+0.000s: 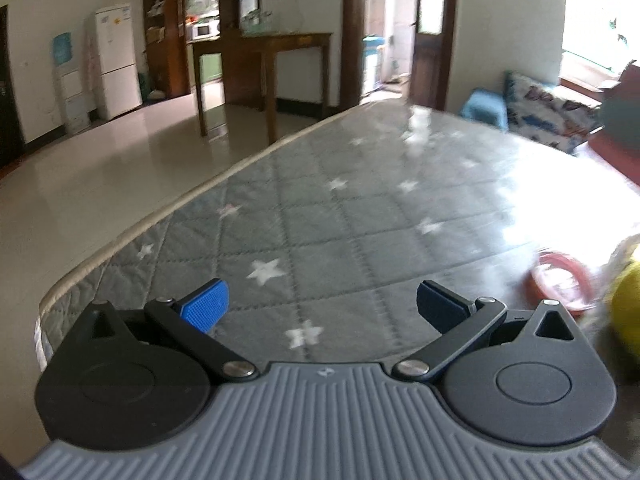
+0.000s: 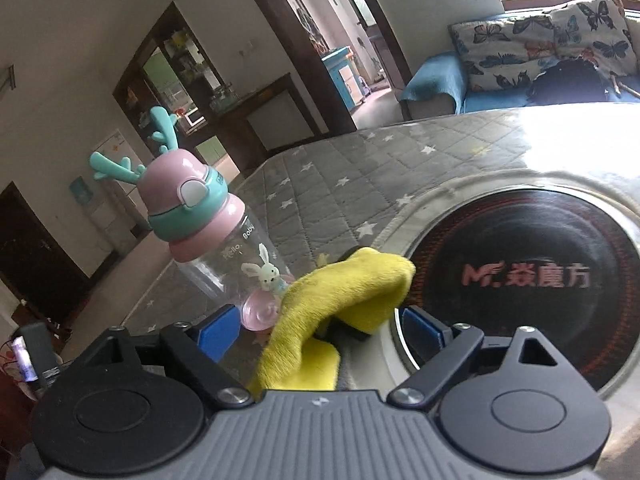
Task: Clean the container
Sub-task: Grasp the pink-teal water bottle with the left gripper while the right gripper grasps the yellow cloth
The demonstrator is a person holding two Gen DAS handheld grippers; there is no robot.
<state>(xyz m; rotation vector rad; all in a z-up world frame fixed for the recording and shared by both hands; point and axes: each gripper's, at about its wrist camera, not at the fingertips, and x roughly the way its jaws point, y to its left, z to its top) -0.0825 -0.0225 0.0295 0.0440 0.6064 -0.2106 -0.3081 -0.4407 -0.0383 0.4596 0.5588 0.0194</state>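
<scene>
On the star-quilted table [image 2: 360,168], your right gripper [image 2: 320,326] is spread, yellow cloth [image 2: 340,296] loose between its 2 fingers — beside the bottle [image 2: 228,248], ready to wipe; your left gripper [image 1: 322,306] is spread, empty.

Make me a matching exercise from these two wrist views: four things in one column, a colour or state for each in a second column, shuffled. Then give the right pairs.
Column one:
1. cloth
2. bottle
3. left gripper
4. cooker

Column two:
A. jaws wide apart, nothing between them
B. yellow, lying between the right gripper's jaws
C. black round face with red lettering
D. clear body, pink cap with teal antlers

Pairs: 1-B, 2-D, 3-A, 4-C
</scene>
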